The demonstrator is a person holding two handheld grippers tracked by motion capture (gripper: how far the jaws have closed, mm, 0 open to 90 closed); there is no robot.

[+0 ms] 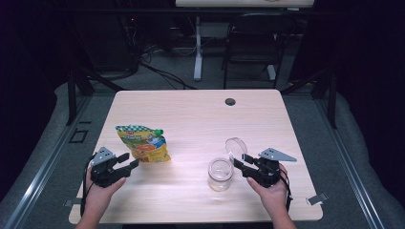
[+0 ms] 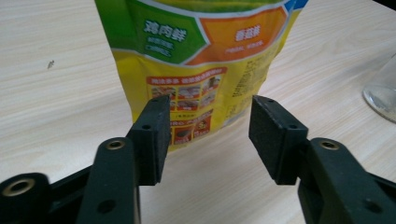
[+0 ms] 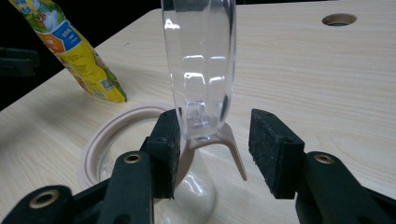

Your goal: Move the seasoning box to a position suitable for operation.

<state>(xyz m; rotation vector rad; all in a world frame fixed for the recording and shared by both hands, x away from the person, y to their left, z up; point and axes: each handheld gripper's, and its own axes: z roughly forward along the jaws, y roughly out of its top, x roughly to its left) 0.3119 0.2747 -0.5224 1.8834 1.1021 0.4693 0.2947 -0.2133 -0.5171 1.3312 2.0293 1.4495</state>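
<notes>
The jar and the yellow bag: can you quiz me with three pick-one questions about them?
1. Where does the yellow bag lie?
A. by the left tongs
B. inside the jar
C. on the chair

2. How many tongs are there?
A. one
B. two
C. four

3. What about the jar lid?
A. shut
B. flipped up
C. lying on the bag

Answers: 1 A, the bag lies just ahead of the left tongs; 2 B, the left tongs and right tongs; 3 B, the clear lid stands up over the open jar mouth.
</notes>
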